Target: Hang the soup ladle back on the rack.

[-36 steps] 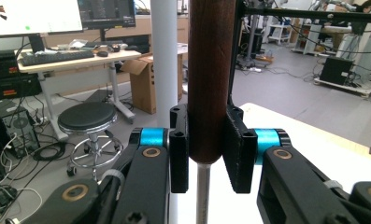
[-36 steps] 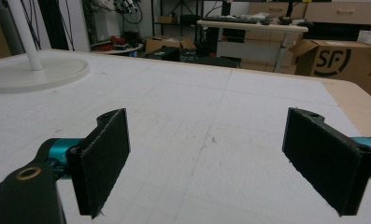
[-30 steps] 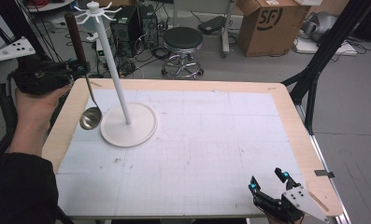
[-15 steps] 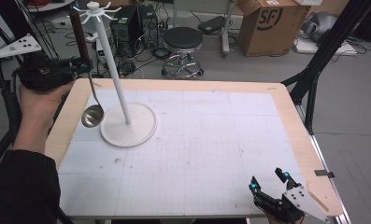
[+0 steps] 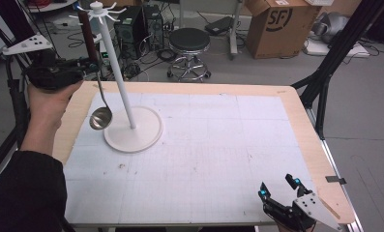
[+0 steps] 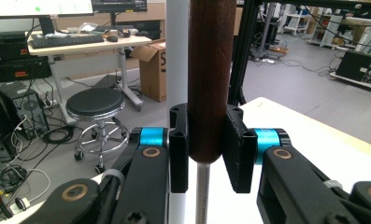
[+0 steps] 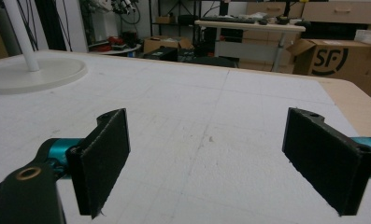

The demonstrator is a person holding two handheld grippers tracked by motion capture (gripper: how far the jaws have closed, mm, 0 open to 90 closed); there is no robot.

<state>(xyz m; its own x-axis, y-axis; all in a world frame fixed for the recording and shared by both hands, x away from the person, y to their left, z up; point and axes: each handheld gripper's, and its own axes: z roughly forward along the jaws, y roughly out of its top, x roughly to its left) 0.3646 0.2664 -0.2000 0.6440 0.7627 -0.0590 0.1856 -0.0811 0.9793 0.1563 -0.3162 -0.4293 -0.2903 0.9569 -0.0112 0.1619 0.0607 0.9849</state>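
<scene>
While the right gripper (image 5: pixel 278 188) rests low at the table's (image 5: pixel 296 121) near right corner, its jaws stand wide apart with nothing between them, bare white mat showing through in the right gripper view. Farther off at the left edge, the left gripper (image 5: pixel 89 64) is clamped on the ladle's (image 5: pixel 100 117) dark wooden handle (image 6: pixel 211 79), held upright with the steel bowl hanging just beside the white stand's (image 5: pixel 116 72) pole, above its round base (image 5: pixel 141 137). Beyond stands a black stool (image 5: pixel 189 41).
</scene>
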